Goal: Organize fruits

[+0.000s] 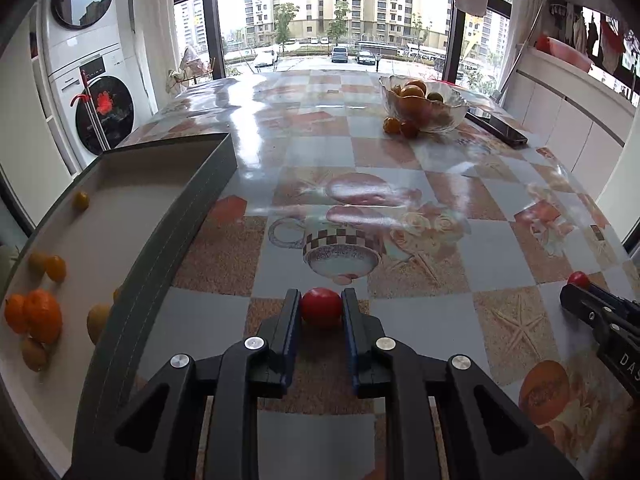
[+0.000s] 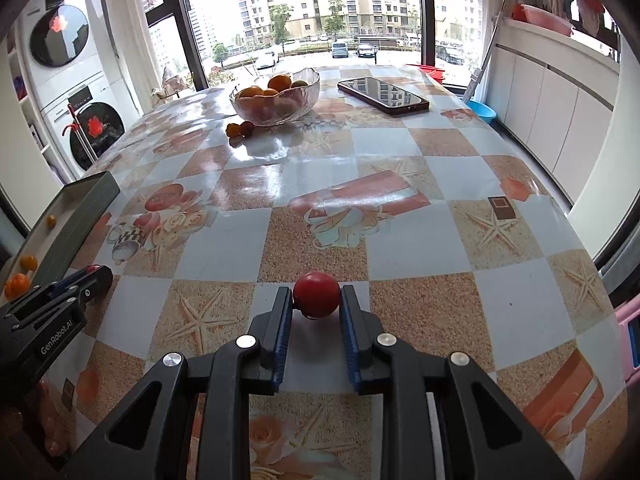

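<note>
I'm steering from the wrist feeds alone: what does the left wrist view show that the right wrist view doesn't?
Left only: most of the gray tray's inside, with its oranges and small yellow fruits.

Right only: the whole phone, a blue basin beyond the table.

Both: glass fruit bowl, two small fruits beside it, stacked washers, and each gripper, left gripper and right gripper, shut on a red tomato.

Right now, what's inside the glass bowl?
The glass bowl holds several oranges and one greenish fruit. Anything beneath that pile is hidden.
</note>
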The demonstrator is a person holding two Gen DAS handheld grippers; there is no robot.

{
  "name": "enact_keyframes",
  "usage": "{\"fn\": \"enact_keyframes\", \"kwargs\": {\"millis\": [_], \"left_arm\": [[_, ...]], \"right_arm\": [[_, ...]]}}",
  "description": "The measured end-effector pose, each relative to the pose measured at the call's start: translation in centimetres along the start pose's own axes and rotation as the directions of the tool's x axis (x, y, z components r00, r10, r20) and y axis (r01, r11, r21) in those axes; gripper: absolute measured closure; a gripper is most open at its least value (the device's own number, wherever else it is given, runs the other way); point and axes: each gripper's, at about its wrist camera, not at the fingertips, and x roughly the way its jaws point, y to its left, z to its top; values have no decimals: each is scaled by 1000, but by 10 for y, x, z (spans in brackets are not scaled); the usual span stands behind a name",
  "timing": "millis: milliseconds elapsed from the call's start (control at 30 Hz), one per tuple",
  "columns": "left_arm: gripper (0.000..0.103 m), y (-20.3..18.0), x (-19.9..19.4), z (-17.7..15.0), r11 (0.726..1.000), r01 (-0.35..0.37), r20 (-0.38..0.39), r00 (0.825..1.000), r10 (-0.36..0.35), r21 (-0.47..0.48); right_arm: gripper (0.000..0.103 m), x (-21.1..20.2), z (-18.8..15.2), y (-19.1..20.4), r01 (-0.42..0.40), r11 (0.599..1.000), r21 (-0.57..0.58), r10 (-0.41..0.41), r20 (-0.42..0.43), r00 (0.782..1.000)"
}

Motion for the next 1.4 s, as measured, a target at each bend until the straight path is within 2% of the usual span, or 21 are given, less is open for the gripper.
{"fn": "enact_keyframes", "kwargs": {"millis": [300,1400], "left_arm": [[82,-3,-1,-3,1000,-22,9,1000,22,21],[82,-3,-1,-3,1000,-21,9,1000,21,20]], "right_arm": [[77,0,0,1,8,1000,-9,-8,-2,1000],[77,0,0,1,8,1000,-9,-8,-2,1000]]}}
